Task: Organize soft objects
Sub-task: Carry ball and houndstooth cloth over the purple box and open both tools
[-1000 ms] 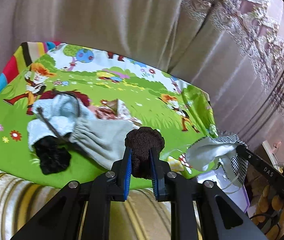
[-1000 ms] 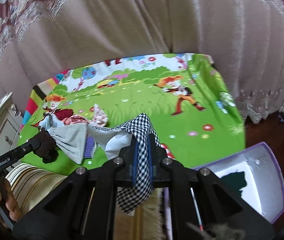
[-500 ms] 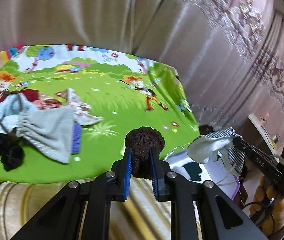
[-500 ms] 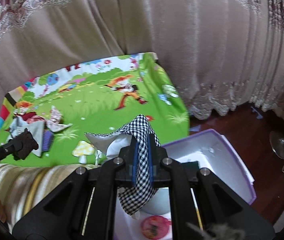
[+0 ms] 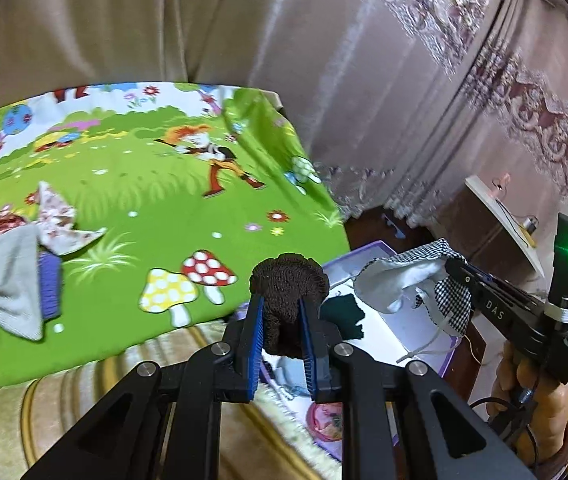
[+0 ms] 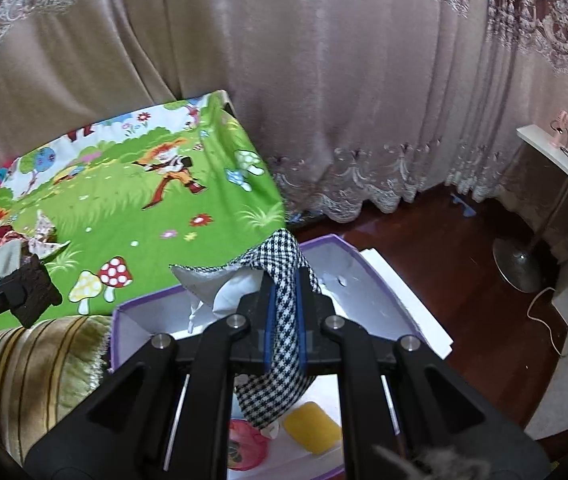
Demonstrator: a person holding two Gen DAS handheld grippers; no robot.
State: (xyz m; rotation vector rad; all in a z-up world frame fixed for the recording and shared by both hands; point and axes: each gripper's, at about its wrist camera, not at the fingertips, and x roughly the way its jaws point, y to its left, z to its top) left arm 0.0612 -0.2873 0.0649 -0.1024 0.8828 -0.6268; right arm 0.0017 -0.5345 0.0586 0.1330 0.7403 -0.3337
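Both claws grip cloth: our left claw (image 5: 279, 312) is clamped on a dark brown knit piece (image 5: 288, 286), our right claw (image 6: 284, 312) on a houndstooth cloth (image 6: 284, 340) that hangs over the white, purple-rimmed box (image 6: 368, 276) on the floor. We judge the step is dropping both in. We should bring the knit piece toward two o'clock, over the box, and release low. Farther off, at nine o'clock, grey cloth (image 5: 3, 280) waits on the bed's green cartoon sheet (image 5: 143, 200).
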